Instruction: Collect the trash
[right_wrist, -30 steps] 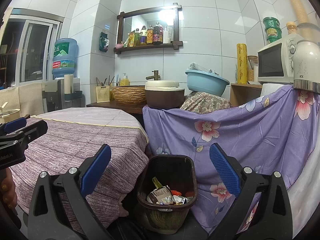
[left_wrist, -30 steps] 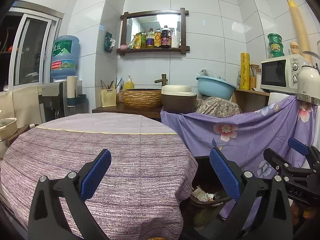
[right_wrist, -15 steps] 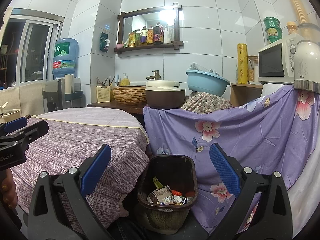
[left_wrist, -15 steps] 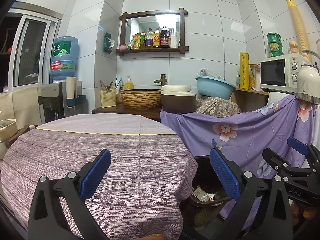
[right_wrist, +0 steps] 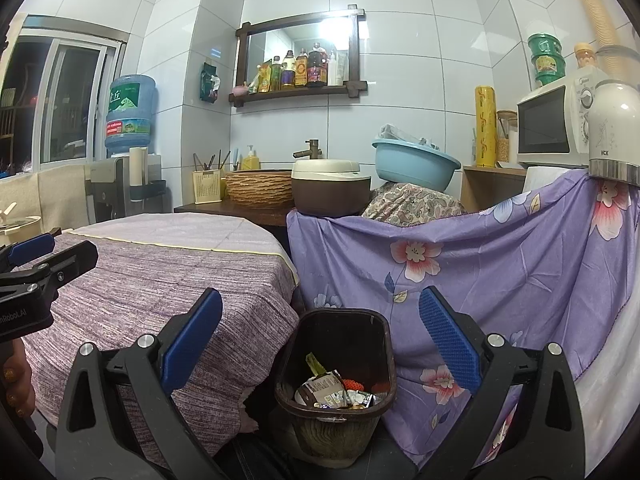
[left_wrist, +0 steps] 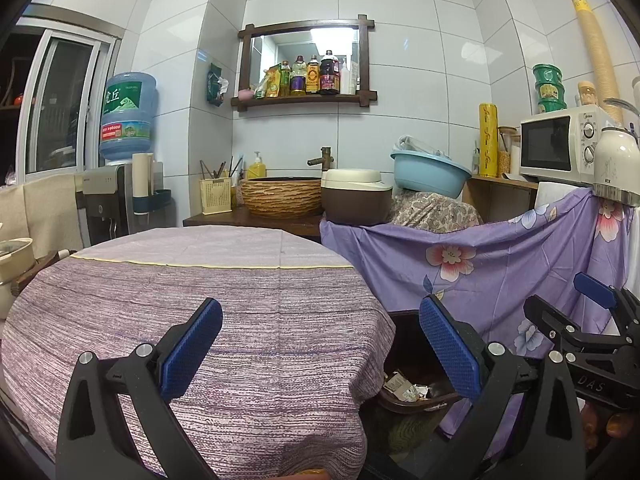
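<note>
A dark brown trash bin [right_wrist: 336, 404] stands on the floor between the round table and the purple floral cloth. Inside it lie crumpled wrappers [right_wrist: 334, 392]. My right gripper [right_wrist: 320, 344] hangs above and in front of the bin, open, with nothing between its blue pads. My left gripper [left_wrist: 320, 344] is held over the near edge of the table, open and empty as well. In the left wrist view only part of the bin [left_wrist: 412, 400] shows behind the table's edge. The right gripper's black frame also shows at the right of the left wrist view.
The round table [left_wrist: 180, 304] wears a purple striped cloth. A purple floral cloth [right_wrist: 500, 272] hangs over the counter on the right. A rice cooker [right_wrist: 330, 188], blue basin [right_wrist: 414, 166], woven sink bowl [right_wrist: 260, 188], microwave [right_wrist: 548, 124] and water dispenser [right_wrist: 128, 120] stand behind.
</note>
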A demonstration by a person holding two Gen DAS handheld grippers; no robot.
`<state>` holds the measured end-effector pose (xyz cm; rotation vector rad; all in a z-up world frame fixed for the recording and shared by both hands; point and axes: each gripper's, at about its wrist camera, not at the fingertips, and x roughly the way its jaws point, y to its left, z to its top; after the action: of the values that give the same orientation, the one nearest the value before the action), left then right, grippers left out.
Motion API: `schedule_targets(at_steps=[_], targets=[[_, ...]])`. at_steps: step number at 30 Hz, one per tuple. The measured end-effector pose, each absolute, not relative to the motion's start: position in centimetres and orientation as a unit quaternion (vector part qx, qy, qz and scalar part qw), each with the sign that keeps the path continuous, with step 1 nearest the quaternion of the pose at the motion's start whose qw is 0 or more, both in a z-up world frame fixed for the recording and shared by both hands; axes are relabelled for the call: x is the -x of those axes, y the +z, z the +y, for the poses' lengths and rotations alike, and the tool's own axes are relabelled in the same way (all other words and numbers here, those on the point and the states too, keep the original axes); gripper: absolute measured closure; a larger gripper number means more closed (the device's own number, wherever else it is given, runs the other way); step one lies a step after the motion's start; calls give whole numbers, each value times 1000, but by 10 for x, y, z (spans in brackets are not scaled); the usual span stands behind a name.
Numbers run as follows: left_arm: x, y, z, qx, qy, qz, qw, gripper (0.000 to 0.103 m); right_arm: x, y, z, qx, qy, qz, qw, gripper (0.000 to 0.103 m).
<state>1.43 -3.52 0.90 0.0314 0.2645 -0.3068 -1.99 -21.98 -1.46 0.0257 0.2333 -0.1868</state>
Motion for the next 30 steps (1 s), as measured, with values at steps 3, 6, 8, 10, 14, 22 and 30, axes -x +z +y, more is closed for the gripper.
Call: schedule_targets(at_steps=[3,6,8,10,14,22,30], targets=[[-14,9,-35,-16,-153,132,979,5,20,-15,-219,-13,-93,117,989,6],[-14,9,-35,-17,-154,132,979,5,19,-15,-220,-13,-93,116,989,6],[-14,9,-35,-17,-154,131,979,5,19,-14,-220,-13,-93,117,989,6],[-14,9,-35,-17,-153,131,979,5,19,-14,-220,-13,-93,117,989,6],[-14,8,-33,-17,-158,130,979,5,19,-14,-220,-13,-93,117,989,6],[-15,8,-29,-17,-157,133,978,5,19,-14,-221,-14,-92,117,989,6],[-17,8,-28,-19,-158,133,978,5,19,-15,-221,-14,-92,118,989,6]])
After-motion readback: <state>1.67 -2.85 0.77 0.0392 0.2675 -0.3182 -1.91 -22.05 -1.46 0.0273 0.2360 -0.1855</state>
